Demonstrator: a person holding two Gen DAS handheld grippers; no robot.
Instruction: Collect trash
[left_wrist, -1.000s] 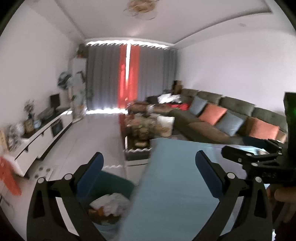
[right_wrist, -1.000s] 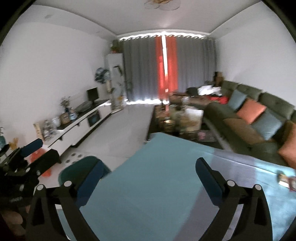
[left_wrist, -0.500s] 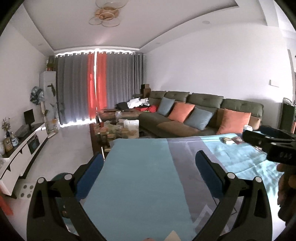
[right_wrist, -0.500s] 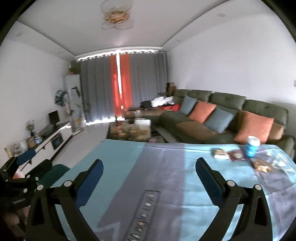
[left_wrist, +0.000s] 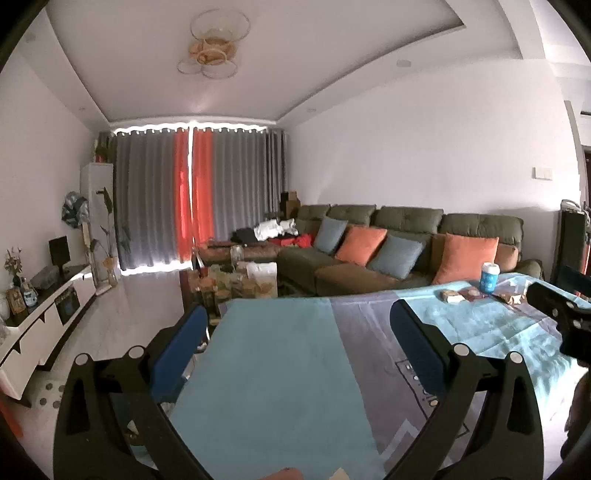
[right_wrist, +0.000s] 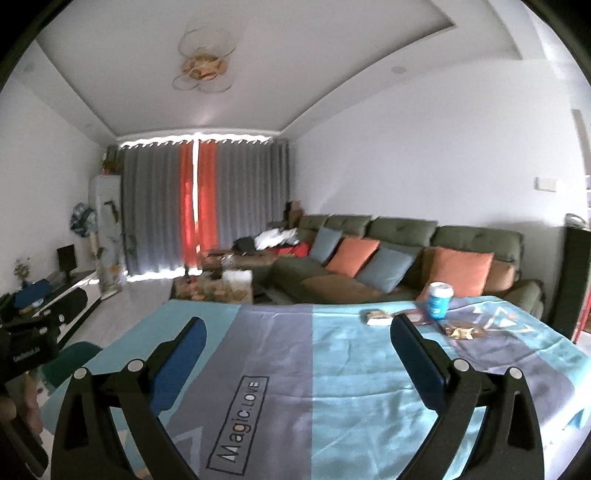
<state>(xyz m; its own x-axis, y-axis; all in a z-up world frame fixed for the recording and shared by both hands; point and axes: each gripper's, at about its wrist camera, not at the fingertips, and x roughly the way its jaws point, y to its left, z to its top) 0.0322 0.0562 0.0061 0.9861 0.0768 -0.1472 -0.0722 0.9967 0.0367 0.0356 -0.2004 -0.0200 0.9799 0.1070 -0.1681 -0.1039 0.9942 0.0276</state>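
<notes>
Where tablecloth (right_wrist: 332, 369) turns grey, "Magic.LOVE" shows.

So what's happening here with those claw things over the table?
A person is clearing trash, holding a claw in each hand. Both the left claw and right claw are open and empty above the tablecloth. The blue cup and wrappers at the far corner are untouched.

Tablecloth (right_wrist: 332, 369): woven cloth, matt, lightly creased. Cup (right_wrist: 439, 301), right of centre: paper-like, smooth, slight sheen. Gripper frames: black matt plastic. Finger pads (right_wrist: 184, 354): blue, smooth. Sofa cushions (right_wrist: 458, 271), centre right: soft matt fabric. Floor (left_wrist: 122, 310), left: glossy.
</notes>
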